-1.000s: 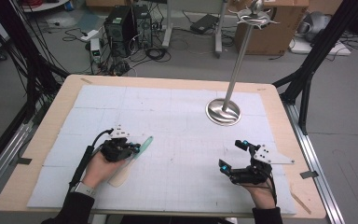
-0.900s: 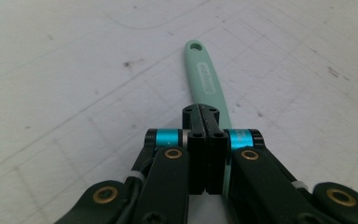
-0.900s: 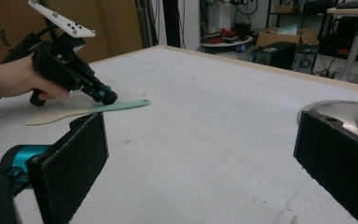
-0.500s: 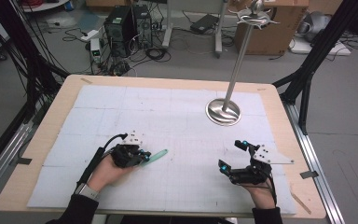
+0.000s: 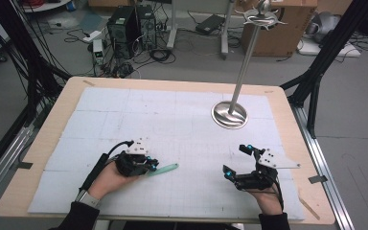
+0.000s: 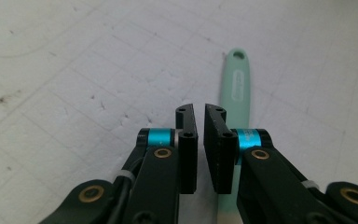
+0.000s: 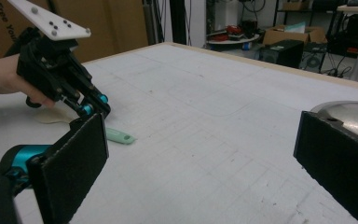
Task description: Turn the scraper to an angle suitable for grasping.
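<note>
A slim mint-green plastic spatula (image 6: pixel 235 84) lay flat on the white gridded table (image 5: pixel 182 124); the left tool (image 5: pixel 149 166) had just released it, its jaws opening slightly.

One mint spatula (image 5: pixel 165 168), one metal stand (image 5: pixel 229 114), two tools.

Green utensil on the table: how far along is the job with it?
Done: the green utensil lies flat on the white mat. In hand: the left gripper sits over its handle. Its jaws have just been opening to a narrow gap with nothing between them, so it is not gripped. The right gripper rests nearby, jaws wide and empty. Left: probably gripping and lifting it, perhaps toward the metal stand.
</note>
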### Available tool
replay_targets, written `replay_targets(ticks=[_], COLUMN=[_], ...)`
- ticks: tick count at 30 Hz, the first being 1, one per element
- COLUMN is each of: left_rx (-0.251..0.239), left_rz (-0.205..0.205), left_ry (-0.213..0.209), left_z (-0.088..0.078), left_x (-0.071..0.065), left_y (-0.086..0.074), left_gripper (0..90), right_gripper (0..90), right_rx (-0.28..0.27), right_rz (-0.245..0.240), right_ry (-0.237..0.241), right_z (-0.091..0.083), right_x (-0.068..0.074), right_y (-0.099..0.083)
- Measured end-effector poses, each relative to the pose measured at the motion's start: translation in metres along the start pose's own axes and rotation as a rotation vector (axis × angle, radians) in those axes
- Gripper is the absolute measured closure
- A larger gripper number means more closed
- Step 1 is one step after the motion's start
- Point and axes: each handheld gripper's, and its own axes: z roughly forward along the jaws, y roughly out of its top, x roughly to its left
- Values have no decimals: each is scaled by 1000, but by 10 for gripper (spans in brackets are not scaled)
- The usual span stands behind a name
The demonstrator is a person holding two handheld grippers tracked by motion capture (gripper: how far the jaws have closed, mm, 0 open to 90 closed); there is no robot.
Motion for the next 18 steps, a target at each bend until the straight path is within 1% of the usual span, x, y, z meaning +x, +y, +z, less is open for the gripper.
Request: replay_targets(ticks=[1, 2, 3, 4, 5, 6, 7, 9, 10, 11, 12, 13, 14, 15, 16, 17, 18], left_rx=[0, -35, -54, -54, -70, -93, -122, -147, -147, -192, -192, -210, -226, -243, -245, -245, -250], left_rz=[0, -12, -17, -17, -22, -29, -49, -50, -50, -56, -56, -55, -47, -12, 5, 5, 25], left_ry=[0, 6, 4, 4, 3, 2, -9, -16, -16, -34, -34, -46, -51, -80, -98, -98, -97], left_z=[0, -7, -11, -11, -14, -17, -23, -29, -29, -35, -35, -38, -41, -46, -47, -47, -49], left_x=[0, 0, 0, 0, 1, 1, 1, 0, 0, 0, 0, 1, 1, 2, 2, 2, 2], left_y=[0, 1, 1, 1, 0, -1, -2, -5, -5, -7, -7, -8, -9, -11, -12, -12, -12], left_gripper=[814, 795, 758, 715, 715, 625, 616, 570, 543, 501, 449, 422, 389, 367, 363, 340, 336], right_gripper=[18, 18, 18, 18, 18, 18, 18, 18, 18, 18, 18, 18, 18, 18, 18, 18, 18], right_rx=[0, 1, 2, 0, 0, 2, 0, -4, -8, -6, -3, -4, -2, -3, -5, -4, -3], right_rz=[3, 5, 7, 5, 5, 8, 7, 5, 1, 2, 4, 5, 8, 12, 13, 19, 17], right_ry=[1, 1, 3, 3, 3, 6, 8, 11, 14, 16, 18, 17, 16, 13, 11, 9, 9], right_z=[0, 0, 0, 1, 1, 1, 1, 2, 2, 1, 1, 1, 0, -1, -1, -2, -2], right_x=[0, -1, -1, -1, -1, -1, -1, -1, -1, -1, -1, -2, -2, -3, -3, -4, -4], right_y=[0, 0, 0, 0, 0, 1, 2, 3, 4, 4, 4, 3, 3, 3, 3, 3, 3])
